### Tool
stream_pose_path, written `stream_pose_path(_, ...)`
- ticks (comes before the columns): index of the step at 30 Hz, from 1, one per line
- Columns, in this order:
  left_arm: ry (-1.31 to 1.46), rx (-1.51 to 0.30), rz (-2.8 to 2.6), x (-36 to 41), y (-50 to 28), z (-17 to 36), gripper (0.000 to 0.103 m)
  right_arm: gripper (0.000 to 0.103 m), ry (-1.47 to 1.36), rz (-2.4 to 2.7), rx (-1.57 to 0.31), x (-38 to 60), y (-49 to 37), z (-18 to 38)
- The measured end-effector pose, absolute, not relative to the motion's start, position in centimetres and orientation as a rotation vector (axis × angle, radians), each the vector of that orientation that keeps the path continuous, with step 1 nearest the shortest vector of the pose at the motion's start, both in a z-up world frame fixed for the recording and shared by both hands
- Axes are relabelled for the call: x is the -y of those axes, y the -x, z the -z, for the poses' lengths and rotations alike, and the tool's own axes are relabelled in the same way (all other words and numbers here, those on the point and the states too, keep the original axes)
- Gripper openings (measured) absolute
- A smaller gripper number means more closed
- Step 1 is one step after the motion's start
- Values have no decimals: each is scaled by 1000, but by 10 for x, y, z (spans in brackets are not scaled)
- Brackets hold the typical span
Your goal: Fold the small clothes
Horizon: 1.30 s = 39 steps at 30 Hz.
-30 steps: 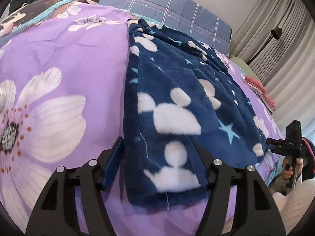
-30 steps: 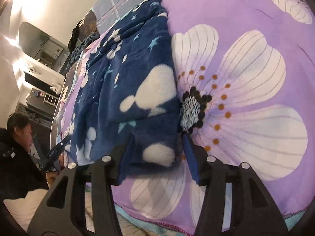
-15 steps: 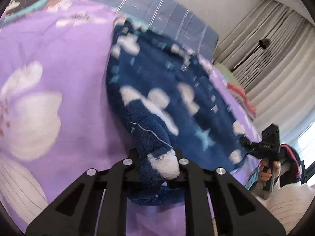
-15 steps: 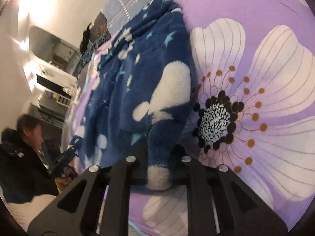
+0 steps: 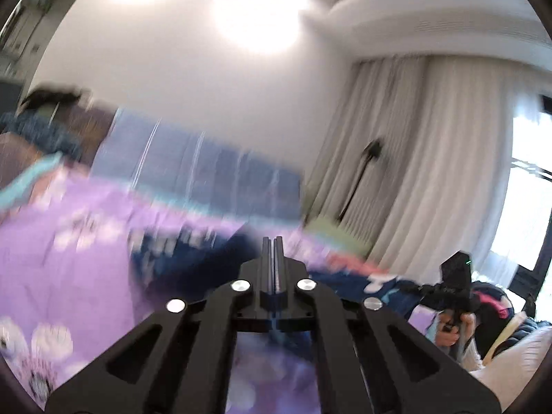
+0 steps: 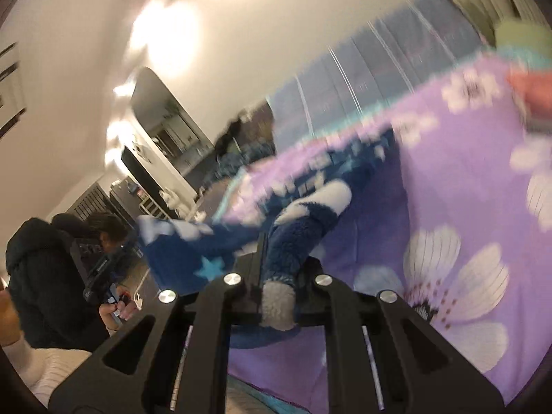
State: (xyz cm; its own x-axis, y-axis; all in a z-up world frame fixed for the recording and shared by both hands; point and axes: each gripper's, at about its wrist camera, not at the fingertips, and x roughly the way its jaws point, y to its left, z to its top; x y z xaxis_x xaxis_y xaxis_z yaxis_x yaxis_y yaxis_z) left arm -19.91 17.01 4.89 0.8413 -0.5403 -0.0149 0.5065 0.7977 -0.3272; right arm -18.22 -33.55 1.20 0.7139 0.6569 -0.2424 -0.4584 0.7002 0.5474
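Left claw [image 5: 272, 241], bottom centre of its frame: fingers pressed flat together, no gap showing. A sliver of blue shows below the fingers, between the claw's arms; whether fleece is pinched there I cannot tell from this view.

Right claw [image 6: 276, 262], bottom centre of its frame: clamped on a bunched corner of the blue fleece garment [image 6: 296, 234]. A grey-white tuft of it pokes out toward the camera between the fingers.

From that pinch the garment runs two ways. One span stretches left across the frame, light-blue star on it, toward my left hand [image 6: 115, 305], lower left, which grips the other tool. The rest trails up and right, onto the purple flowered bedspread [image 6: 465, 179].

In the left view the garment is a dark blur at mid-frame, draping from the bed toward the right, where my right hand [image 5: 452, 327] holds its tool, lower right.

Bedspread fills the left and lower part of the left view, heavily smeared. Large white flower with dark centre at lower right of the right view.

Farther: blue striped pillow [image 5: 207, 172] at the bed's head. Folded pink and green cloth [image 6: 531, 79], upper right of the right view.

Farthest: pale curtains [image 5: 431, 155], right of the left view.
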Motion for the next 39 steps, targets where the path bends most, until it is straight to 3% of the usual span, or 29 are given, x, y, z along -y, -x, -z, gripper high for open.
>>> stream_pose_path(3,225,-64,477,-165,207,-62,2,11,-351,-573,-423,327,184,-20)
stream_pose_path(5,236,-140,435,-168,186,-51,22,12,-354,-537,-503,322,163,-1)
stream_pose_path(6,252,-195,394,-170,172,-39,41,12,-371,-524,-538,322,156,8)
stream_pose_path(7,263,-258,367,-171,159,-26,47,12,-399,-509,-587,325,146,23)
stream_pose_path(14,329,-807,287,-165,102,114,54,12,-535,-420,-720,348,134,76)
stream_pose_path(16,315,-872,296,-164,108,128,65,12,-531,-416,-725,347,132,79)
stream_pose_path(20,375,-926,341,-171,125,140,71,13,-502,-424,-734,341,132,77)
stream_pose_path(26,578,-945,500,-168,147,170,69,13,-518,-432,-743,346,133,81)
stream_pose_path(28,614,-952,526,-165,144,172,13,13,-533,-431,-742,349,135,82)
stream_pose_path(31,591,-895,503,-160,143,155,12,13,-555,-439,-734,351,137,82)
stream_pose_path(37,331,-458,497,-143,164,13,12,13,-575,-528,-647,350,154,56)
stream_pose_path(39,292,-405,496,-140,171,-11,12,12,-571,-556,-593,352,166,43)
